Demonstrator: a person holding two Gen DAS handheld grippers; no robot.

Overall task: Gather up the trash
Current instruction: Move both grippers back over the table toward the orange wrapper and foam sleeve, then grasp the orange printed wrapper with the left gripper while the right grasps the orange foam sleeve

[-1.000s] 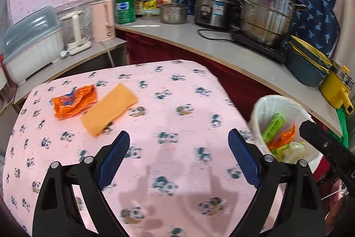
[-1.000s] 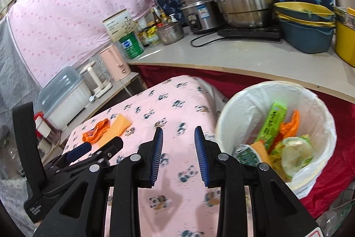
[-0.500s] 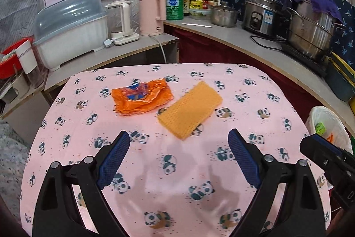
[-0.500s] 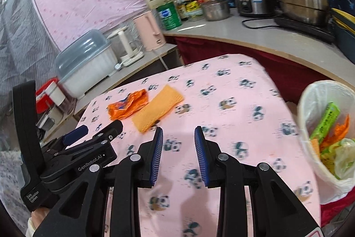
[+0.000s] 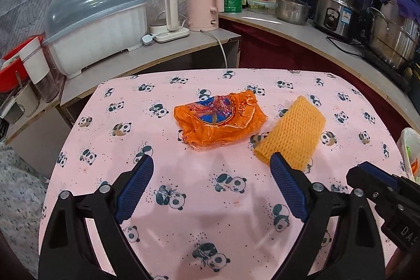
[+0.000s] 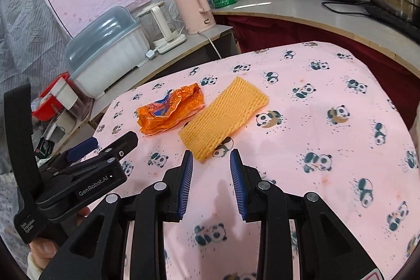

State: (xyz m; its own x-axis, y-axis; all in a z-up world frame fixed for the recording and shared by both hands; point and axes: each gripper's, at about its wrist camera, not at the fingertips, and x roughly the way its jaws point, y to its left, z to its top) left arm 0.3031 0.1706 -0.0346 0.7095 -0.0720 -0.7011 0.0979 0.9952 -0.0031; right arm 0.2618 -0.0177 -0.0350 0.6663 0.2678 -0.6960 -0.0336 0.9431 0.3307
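Observation:
A crumpled orange wrapper (image 5: 220, 120) (image 6: 170, 112) and a yellow foam net sleeve (image 5: 294, 133) (image 6: 223, 117) lie side by side on the pink panda tablecloth (image 5: 210, 227). My left gripper (image 5: 210, 162) is wide open, with nothing between its fingers, just short of the wrapper. Its right fingertip (image 5: 275, 160) overlaps the near corner of the net in this view. My right gripper (image 6: 210, 156) stands narrowly open and empty, just short of the net's near end. In the right wrist view the left gripper (image 6: 113, 142) sits lower left, near the wrapper.
A white-lined trash bin (image 5: 409, 146) peeks in at the table's right edge. Behind the table, a counter (image 5: 288, 28) carries a covered dish rack (image 5: 97, 22), two kettles, tins, a rice cooker (image 5: 336, 12) and steel pots. A red bowl and cups stand at far left.
Both grippers have swung left, away from the trash bin, and come close to the wrapper and the foam net. The bin has slid almost out of view. Neither jaw gap has changed.

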